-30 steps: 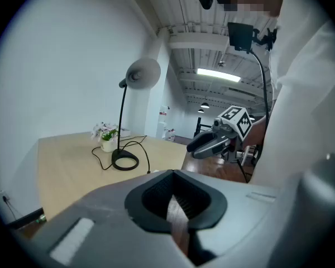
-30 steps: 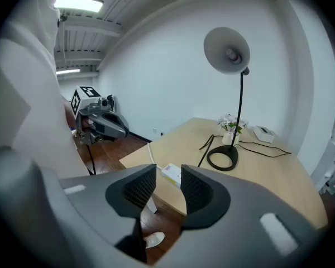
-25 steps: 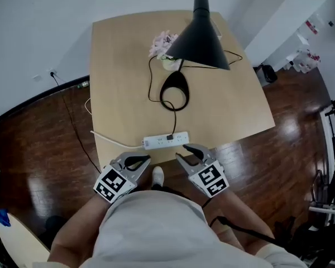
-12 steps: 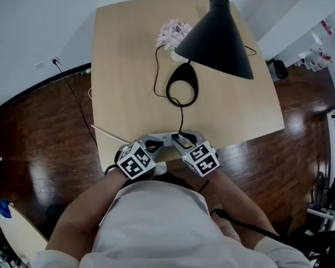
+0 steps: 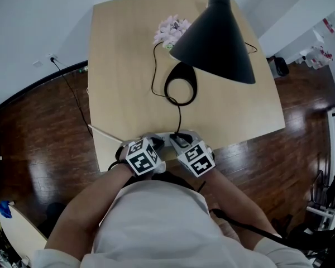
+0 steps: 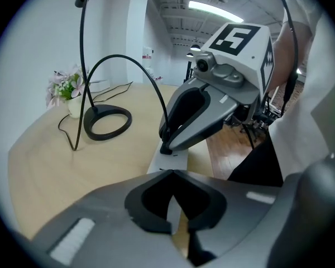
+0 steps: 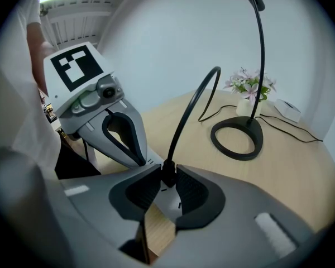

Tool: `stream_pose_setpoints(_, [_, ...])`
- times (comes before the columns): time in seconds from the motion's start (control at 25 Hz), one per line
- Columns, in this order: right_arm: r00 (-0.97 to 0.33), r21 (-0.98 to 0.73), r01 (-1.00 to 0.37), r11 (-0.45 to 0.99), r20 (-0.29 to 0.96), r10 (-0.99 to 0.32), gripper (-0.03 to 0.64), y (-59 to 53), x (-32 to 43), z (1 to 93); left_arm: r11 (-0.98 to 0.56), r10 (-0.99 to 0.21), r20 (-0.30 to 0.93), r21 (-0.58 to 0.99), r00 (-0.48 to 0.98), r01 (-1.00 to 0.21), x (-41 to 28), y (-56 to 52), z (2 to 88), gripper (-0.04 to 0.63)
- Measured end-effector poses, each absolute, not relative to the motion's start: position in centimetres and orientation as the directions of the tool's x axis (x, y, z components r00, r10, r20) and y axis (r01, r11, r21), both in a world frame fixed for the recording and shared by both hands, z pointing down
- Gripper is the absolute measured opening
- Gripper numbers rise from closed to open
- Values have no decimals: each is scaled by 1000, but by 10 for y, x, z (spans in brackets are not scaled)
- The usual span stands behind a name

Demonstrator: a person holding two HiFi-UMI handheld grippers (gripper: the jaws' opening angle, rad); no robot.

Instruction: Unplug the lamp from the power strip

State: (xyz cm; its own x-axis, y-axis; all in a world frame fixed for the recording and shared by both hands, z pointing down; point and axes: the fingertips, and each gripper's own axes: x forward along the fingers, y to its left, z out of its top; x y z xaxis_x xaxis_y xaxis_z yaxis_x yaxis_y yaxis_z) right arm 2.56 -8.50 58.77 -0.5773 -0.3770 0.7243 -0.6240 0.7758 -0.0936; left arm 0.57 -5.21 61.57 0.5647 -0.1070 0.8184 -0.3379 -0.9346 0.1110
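The white power strip point(image 5: 166, 138) lies near the table's front edge, mostly covered by both grippers. My left gripper point(image 5: 154, 144) is shut on the strip's left part; the strip point(image 6: 170, 162) runs on beyond its fingertips. My right gripper point(image 5: 178, 141) is shut on the lamp's black plug point(image 7: 168, 175), which stands upright in the strip point(image 7: 167, 202). From the plug a black cord point(image 7: 192, 105) arches up and back to the lamp's ring base point(image 5: 181, 85). The black lamp shade point(image 5: 218, 38) hangs above the table's right half. In the left gripper view, the right gripper point(image 6: 166, 144) pinches the plug point(image 6: 165, 148).
A small vase of pink flowers point(image 5: 173, 27) stands behind the lamp base on the wooden table point(image 5: 117, 66). The strip's white cord point(image 5: 103, 133) runs off the left edge. A black cable point(image 5: 72, 110) crosses the dark wood floor from a wall outlet point(image 5: 51, 57). A white adapter point(image 7: 285, 109) lies far back.
Both grippers came forward from off the table's front edge, where they stood open. They have shut: the left on the strip, the right on the plug.
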Motion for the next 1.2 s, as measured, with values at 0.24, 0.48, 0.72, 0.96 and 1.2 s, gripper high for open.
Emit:
stream_pose_setpoints(0.24, [-593,-90,-618,781,705,-388,86,-85,25,580,-926,-77,834,144,546,-350,7,-50,615,3])
stream_pose_setpoints(0.48, [-586,-68,-654,754,676,-447,86,-110,37,566,-927,-68,835,150,547,-344,6,-50,615,3])
stream_pose_setpoints(0.72, [-536,-52,-669,741,725,-433,86,-132,63,589,-931,-76,836,136,543,-340,6,-50,614,3])
stream_pose_setpoints(0.96, [-526,-52,-652,757,750,-401,86,-139,67,605,-929,-87,836,129,541,-348,6,-51,615,3])
stream_pose_setpoints(1.2, [-518,-58,-643,763,767,-379,89,-136,70,610,-925,-82,838,138,539,-355,4,-52,616,3])
